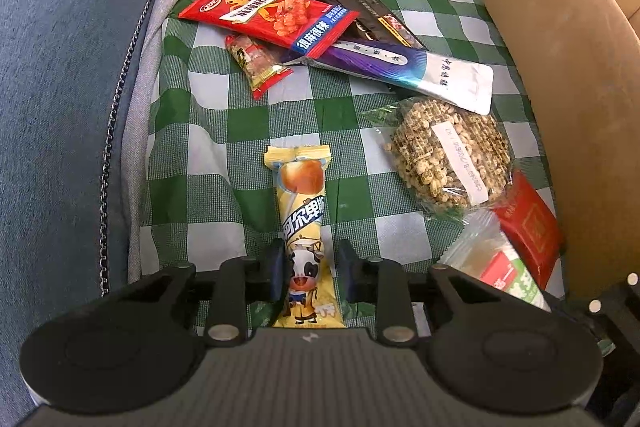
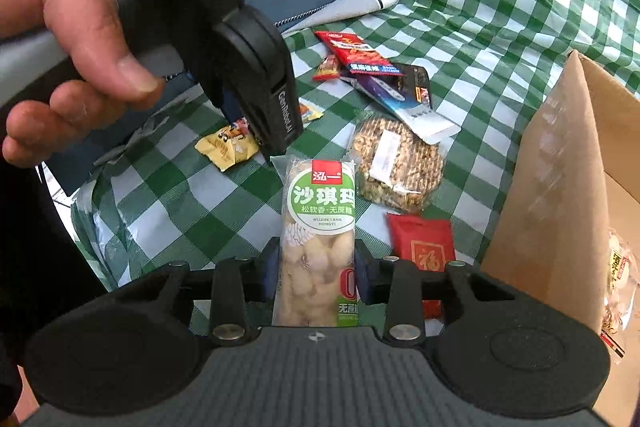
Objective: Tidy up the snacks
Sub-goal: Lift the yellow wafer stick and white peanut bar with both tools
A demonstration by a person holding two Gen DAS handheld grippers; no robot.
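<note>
Fingers of the left gripper [image 1: 310, 269] flank a long yellow candy packet printed with a cartoon cow [image 1: 302, 227]. The left pad touches its edge, while a sliver of checked cloth shows by the right pad, so I cannot tell whether the grip is firm. The packet's near end is cut off by the gripper body. Ahead lies open green-and-white checked tablecloth [image 1: 248, 99], edged on the left by a grey hem and blue upholstery [image 1: 60, 67].

The right gripper [image 2: 316, 267] is clamped on a clear-wrapped pale pastry bar with a round green label [image 2: 318, 227], both pads pressing its sides. Just beyond it lies a round puffed-grain cake in clear film [image 2: 400, 163], with a flat red packet bearing a gold emblem [image 2: 422, 243] beside — partly hidden by the gripper. An open brown cardboard box [image 2: 540, 207] walls the right side, holding a wrapped snack that is hard to make out. Farther off lies a pile of red, purple and black packets [image 2: 380, 75], overlapping.
</note>
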